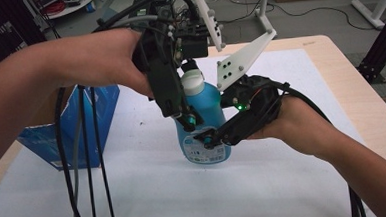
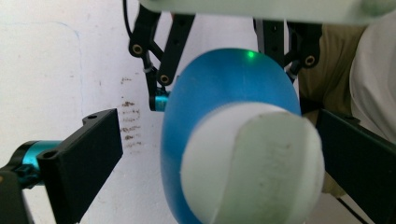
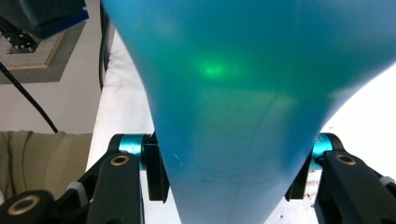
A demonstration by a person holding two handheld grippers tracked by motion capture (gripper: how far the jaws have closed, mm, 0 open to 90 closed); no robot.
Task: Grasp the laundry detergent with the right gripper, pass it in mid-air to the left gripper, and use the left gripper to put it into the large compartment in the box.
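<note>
Translucent blue plastic bottle [image 1: 204,123], white round cap [image 1: 193,82], pale label low on its front with small dark print. Green light spot on the blue body. Left gripper [image 1: 190,119] black with teal metal joints; right gripper [image 1: 210,138] the same, brass-coloured pivot pins. Surface [image 1: 285,184] covered white, a few brown smudges, light wood edge. Blue cardboard box [image 1: 69,127], brown inside.

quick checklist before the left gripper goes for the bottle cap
1. Right gripper clamped on blue bottle body: ok.
2. Bottle upright on the white table cover: ok.
3. White cap between the left gripper jaws: ok.
4. Left jaws touching cap: not ok, gap on the left side.
5. Cap tight or loose: cannot tell.
6. Blue box apart from the bottle: ok.
</note>
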